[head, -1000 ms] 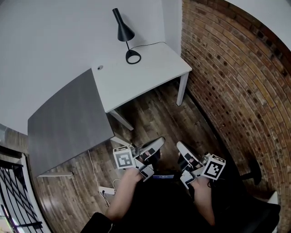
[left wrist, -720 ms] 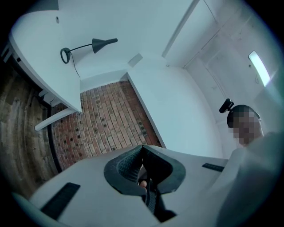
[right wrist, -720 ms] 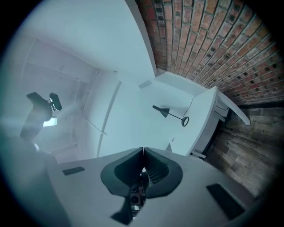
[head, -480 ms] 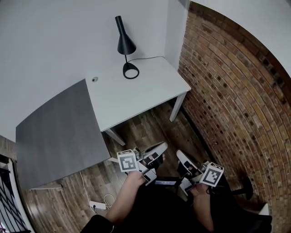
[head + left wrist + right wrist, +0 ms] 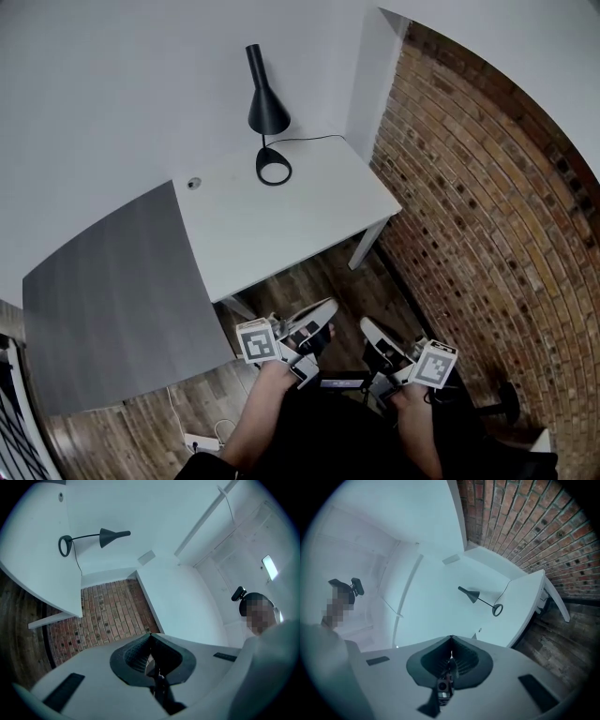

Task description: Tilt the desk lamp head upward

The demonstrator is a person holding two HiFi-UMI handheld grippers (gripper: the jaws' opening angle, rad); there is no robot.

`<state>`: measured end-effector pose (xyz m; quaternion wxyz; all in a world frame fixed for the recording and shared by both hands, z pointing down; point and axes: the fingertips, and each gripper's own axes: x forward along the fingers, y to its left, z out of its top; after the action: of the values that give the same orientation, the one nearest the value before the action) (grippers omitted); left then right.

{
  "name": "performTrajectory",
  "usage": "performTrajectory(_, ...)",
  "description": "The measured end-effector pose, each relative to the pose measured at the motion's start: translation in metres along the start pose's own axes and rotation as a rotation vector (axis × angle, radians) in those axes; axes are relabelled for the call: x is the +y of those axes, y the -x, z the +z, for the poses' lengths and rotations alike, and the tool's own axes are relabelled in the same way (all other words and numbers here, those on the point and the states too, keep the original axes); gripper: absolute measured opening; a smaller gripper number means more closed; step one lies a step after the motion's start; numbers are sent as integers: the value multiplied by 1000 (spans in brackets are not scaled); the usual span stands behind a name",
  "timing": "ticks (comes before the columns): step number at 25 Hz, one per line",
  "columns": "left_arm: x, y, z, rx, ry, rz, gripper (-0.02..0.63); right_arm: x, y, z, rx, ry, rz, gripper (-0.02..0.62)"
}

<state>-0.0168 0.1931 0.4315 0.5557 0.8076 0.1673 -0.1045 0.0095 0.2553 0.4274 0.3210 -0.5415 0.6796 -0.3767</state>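
Ok, desk lamp (image 5: 267, 111): black, stands at the back of the white desk (image 5: 281, 225), close to the wall and near the corner where the brick wall (image 5: 487, 206) begins.
Lamp head (image 5: 268, 116): cone, wide end facing down toward the ring base (image 5: 274, 168) right under it, narrow end up.
Cable (image 5: 314, 139): leaves the base and runs along the desk's back edge toward the corner.
Left gripper (image 5: 328, 307): jaws fully together, tips touching, nothing between them. It is held low over the wood floor (image 5: 309, 272) in front of the desk, well apart from the lamp.
Right gripper (image 5: 367, 325): same, jaws pressed together and empty. It sits just beside the left one, tips aimed toward the desk.
Hands: left hand (image 5: 272, 370) and right hand (image 5: 412, 398) each grip a tool behind its marker cube.
Grey table (image 5: 103, 300): butts against the white desk's left side.
Round fitting (image 5: 193, 183): small, on the desk top near its back left corner.
Power strip (image 5: 200, 441): on the floor by the grey table's near edge.
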Motion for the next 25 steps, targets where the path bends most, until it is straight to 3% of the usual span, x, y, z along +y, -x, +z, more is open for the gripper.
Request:
performTrajectory(9,20,9,29,-18,65,-62,11,-2,-41,2,36,65,-47,14)
performTrajectory(14,18,9,45,-51,48,-81,11,-7,-45,4,48,32,-58,14)
performTrajectory(25,39,11,77,-129,-6,6,11,-29,-85,23,117,-5,25,14)
